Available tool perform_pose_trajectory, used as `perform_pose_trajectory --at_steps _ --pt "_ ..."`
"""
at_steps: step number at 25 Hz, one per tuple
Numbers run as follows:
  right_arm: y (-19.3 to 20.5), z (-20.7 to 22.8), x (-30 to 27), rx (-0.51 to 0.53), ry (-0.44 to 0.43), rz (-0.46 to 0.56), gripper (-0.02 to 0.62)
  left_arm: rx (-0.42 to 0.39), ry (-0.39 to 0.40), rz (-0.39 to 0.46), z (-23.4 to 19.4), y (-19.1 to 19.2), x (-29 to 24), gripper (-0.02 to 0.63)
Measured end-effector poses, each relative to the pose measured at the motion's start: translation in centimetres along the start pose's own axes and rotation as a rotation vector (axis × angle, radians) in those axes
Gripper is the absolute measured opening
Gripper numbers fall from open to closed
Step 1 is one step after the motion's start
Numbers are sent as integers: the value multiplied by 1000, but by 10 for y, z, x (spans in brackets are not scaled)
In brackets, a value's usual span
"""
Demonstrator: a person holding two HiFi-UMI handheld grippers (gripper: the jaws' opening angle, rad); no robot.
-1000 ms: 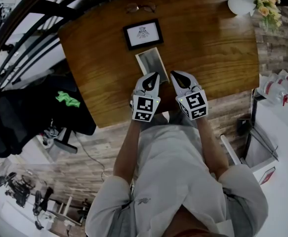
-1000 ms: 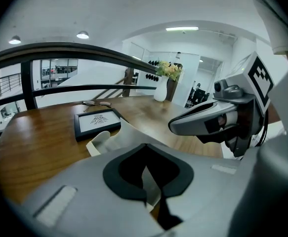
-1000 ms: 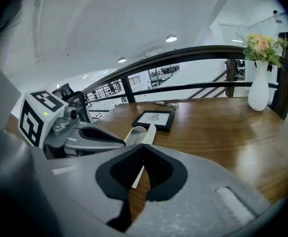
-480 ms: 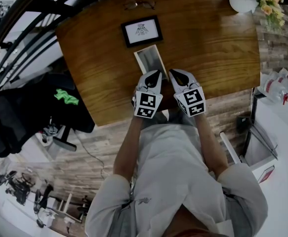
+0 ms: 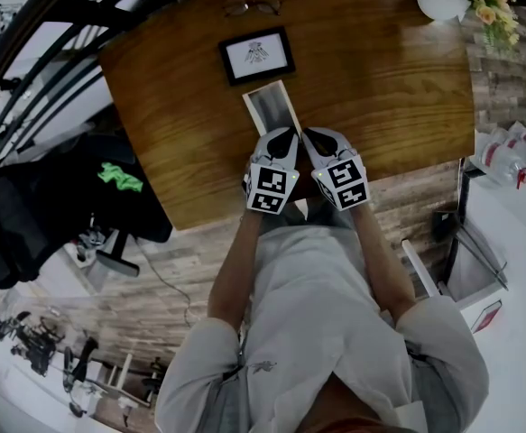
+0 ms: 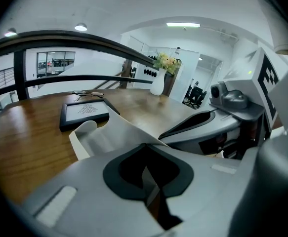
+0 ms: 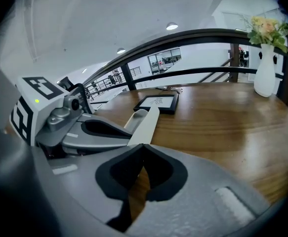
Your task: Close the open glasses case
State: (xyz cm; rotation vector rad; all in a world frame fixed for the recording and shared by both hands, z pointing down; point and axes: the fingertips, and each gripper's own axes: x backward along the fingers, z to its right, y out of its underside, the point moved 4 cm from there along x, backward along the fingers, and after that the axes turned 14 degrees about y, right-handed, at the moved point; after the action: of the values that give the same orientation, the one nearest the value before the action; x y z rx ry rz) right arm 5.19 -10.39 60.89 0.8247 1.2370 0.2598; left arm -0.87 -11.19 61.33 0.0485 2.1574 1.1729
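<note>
The open glasses case (image 5: 270,108) is a pale oblong lying lengthwise on the wooden table (image 5: 380,88), just beyond both grippers. In the left gripper view the case (image 6: 102,135) shows a raised, curved flap right ahead of the shut tips of my left gripper (image 6: 144,145). The right gripper view shows the case (image 7: 144,121) edge-on, just past the shut tips of my right gripper (image 7: 143,145). From the head view the left gripper (image 5: 283,134) and right gripper (image 5: 304,134) sit side by side at the case's near end, nothing held in either.
A black-framed picture (image 5: 257,55) lies beyond the case, with a pair of glasses (image 5: 249,7) at the table's far edge. A white vase of flowers (image 5: 445,4) stands at the far right corner. A curved dark railing (image 5: 55,43) runs along the left.
Both grippers have edged forward to the case's near end. The right gripper has swung left, so it now sits close beside the left one.
</note>
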Motion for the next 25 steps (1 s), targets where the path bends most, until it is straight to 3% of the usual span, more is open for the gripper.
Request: perform_pose_trajectory --at_steps 25 --pt "-2 -16 2 32 -16 12 3 20 -13 11 -1 12 16 18"
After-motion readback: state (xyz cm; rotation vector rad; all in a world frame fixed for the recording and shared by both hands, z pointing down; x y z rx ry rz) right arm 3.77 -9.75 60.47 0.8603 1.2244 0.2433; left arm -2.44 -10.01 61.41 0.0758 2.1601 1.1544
